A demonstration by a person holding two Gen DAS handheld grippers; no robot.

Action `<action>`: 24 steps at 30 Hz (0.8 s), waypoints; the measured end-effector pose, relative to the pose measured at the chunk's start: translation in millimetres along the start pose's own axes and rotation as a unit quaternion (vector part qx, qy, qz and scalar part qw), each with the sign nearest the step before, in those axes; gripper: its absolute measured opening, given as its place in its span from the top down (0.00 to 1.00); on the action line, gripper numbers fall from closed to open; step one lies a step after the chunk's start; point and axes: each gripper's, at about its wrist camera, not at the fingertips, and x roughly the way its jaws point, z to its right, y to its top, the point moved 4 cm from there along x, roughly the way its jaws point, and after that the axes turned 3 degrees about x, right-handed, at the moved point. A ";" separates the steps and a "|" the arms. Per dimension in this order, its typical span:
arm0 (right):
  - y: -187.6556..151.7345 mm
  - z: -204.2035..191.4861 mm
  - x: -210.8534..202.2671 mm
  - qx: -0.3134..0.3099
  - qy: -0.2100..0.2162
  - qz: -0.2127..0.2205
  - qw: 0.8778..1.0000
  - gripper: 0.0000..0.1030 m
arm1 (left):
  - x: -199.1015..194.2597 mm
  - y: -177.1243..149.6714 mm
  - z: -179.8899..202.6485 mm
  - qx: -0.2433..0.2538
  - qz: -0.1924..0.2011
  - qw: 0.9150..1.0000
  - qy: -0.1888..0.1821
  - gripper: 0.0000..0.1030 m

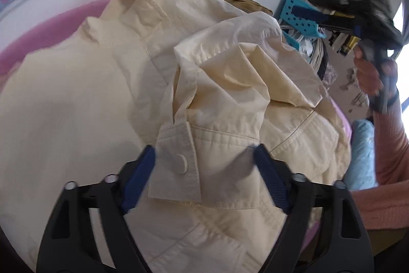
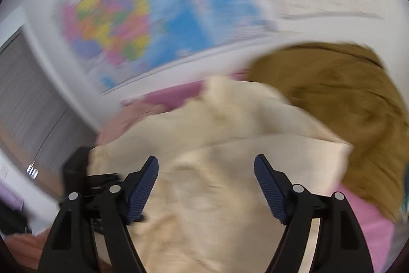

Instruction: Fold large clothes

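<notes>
**Cream jacket spread on pink bed, both grippers spread above it**

My left gripper [image 1: 204, 157] hangs over the cream jacket [image 1: 76, 94], its jaws spread either side of a buttoned cuff [image 1: 176, 163], pads not pressing. My right gripper [image 2: 205, 170] is spread too, holding nothing, above the same jacket on the pink bedding [image 1: 38, 40]. A brown garment [image 2: 332, 94] lies just behind.

Left claw [image 1: 204, 157] and right claw [image 2: 205, 168] both gape, angled downward.

Pink knit sleeve [image 1: 391, 134], blk gripper [image 1: 204, 160] w/ blue pads [image 1: 139, 182]
</notes>
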 end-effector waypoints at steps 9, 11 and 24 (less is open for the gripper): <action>-39.4 108.9 30.3 0.128 -0.037 -0.046 0.990 0.16 | -38.0 14.1 -40.5 0.012 0.035 0.995 0.094 0.76; -44.9 114.2 44.6 0.138 -0.012 -0.061 0.988 0.14 | -45.3 13.0 -53.1 -0.005 0.042 0.993 0.113 0.63; -36.1 93.8 17.9 0.075 -0.008 -0.022 0.997 0.93 | 3.7 -10.3 -45.5 -0.042 -0.035 0.998 0.033 0.78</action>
